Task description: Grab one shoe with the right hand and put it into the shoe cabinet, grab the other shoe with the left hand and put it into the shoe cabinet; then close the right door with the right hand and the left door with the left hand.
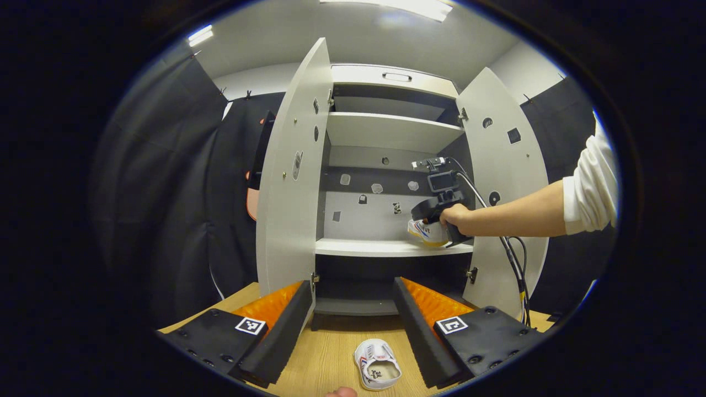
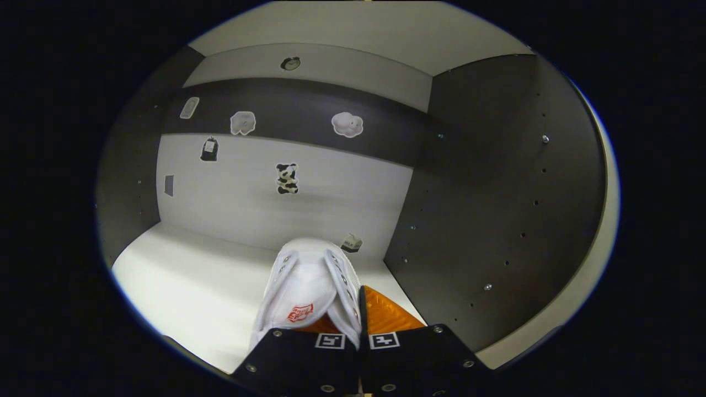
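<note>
While the first shoe (image 2: 309, 286) is being carried onto the middle shelf (image 2: 182, 275) of the shoe cabinet (image 1: 386, 132), the step in hand reads as the first placement of the task, not yet released.

Item, right gripper (image 2: 359, 317): fingers drawn nearly together on the side wall of the first shoe, one finger inside the opening and one outside, so the canvas is pinched between them. In the left gripper view the same tool (image 1: 441, 212) appears farther off, held by a hand (image 1: 455, 216) with a white sleeve (image 1: 593, 182), reaching into the right end of the shelf.

Item, first shoe: white, toe pointing toward the back panel, close to the dark right side wall (image 2: 496, 193). Whether its sole already rests on the shelf cannot be told.

Item, left gripper (image 1: 353, 325): fingers spread wide, nothing between them, hovering over the wooden table (image 1: 325, 353).

Item, second shoe (image 1: 378, 364): white, lying on the table in front of the cabinet, between the left gripper's fingers in view but apart from them.

Item, left door (image 1: 292, 176) and right door (image 1: 502, 182): both standing open.

Next move, as judged: lower the first shoe until it sits flat, part the right fingers and withdraw without dragging the canvas. The left gripper then needs to descend on the second shoe and close on its rim. Doors follow last.
</note>
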A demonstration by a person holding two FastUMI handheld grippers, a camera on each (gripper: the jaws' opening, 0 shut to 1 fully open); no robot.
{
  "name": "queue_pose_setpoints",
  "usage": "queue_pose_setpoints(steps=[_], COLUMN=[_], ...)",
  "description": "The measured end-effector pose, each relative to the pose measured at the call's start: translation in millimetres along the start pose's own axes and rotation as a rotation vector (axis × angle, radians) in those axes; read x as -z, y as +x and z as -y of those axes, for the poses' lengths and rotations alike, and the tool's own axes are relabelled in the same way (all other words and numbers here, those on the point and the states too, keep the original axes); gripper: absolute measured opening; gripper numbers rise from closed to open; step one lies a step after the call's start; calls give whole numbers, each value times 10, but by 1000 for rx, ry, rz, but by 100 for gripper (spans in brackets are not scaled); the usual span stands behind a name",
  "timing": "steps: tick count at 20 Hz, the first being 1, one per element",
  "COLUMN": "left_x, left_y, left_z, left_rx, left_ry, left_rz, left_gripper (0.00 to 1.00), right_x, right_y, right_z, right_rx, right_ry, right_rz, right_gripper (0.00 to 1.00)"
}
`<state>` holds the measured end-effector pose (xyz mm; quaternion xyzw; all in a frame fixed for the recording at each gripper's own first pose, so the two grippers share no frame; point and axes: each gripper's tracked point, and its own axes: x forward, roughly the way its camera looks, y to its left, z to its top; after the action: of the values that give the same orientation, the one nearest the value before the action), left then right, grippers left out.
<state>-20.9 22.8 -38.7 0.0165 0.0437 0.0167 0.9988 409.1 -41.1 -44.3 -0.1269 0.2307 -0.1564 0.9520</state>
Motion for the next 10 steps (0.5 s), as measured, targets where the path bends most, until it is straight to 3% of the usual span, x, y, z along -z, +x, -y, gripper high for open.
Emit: queue_pose_setpoints(steps=[2, 6, 10], left_x=[-29, -15, 16], left_y=[8, -4, 11], left_z=[16, -7, -42], left_rx=[4, -2, -10], left_ry=[5, 8, 0], left_rz=[9, 9, 0], left_gripper=[99, 94, 96], right_x=[115, 277, 279], right_y=[48, 128, 125], right_z=[-53, -82, -115], right_rx=[-9, -8, -42], right_ry=[-3, 14, 38], right_rz=[-43, -108, -117], right_gripper=[2, 2, 11])
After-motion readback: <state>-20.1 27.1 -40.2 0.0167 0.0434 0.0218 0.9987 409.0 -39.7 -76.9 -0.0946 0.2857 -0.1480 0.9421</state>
